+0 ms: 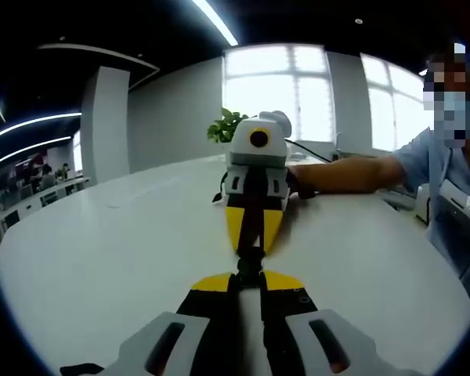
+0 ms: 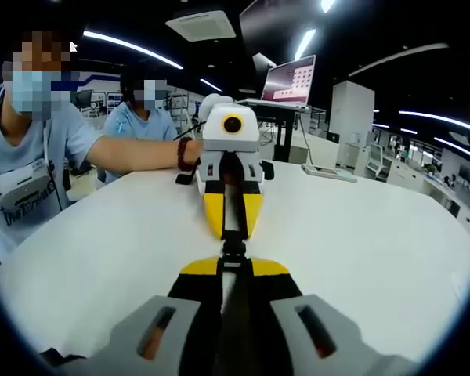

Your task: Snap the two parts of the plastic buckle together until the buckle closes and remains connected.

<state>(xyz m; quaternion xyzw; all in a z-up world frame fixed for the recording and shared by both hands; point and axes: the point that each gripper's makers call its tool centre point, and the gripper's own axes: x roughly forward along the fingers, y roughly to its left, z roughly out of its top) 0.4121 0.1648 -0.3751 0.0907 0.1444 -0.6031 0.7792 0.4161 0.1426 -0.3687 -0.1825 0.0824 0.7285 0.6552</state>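
The small black plastic buckle (image 1: 249,265) is held just above the white round counter (image 1: 102,258), caught between the two grippers, which face each other tip to tip along one straight line. In the left gripper view, the left gripper (image 1: 247,276) rises from the bottom edge with its yellow-tipped jaws drawn narrow on the near end of the buckle, and the right gripper (image 1: 254,235) comes in from straight ahead, its yellow jaws pinched to a point on the far end. In the right gripper view the same arrangement is seen mirrored: the right gripper (image 2: 233,265) is closed narrow on the buckle (image 2: 234,249), with the left gripper (image 2: 232,227) opposite.

The buckle's long axis is judged to lie along the line joining the two pairs of jaws, so the closing move would be a straight push of each gripper toward the other, with neither placed nearer than the other. The two parts sit touching or nearly so; whether the latch is already engaged cannot be told, since the piece is small and dark. Any sideways offset between the jaws could cause the halves to jam rather than click, so alignment is the thing to be kept.
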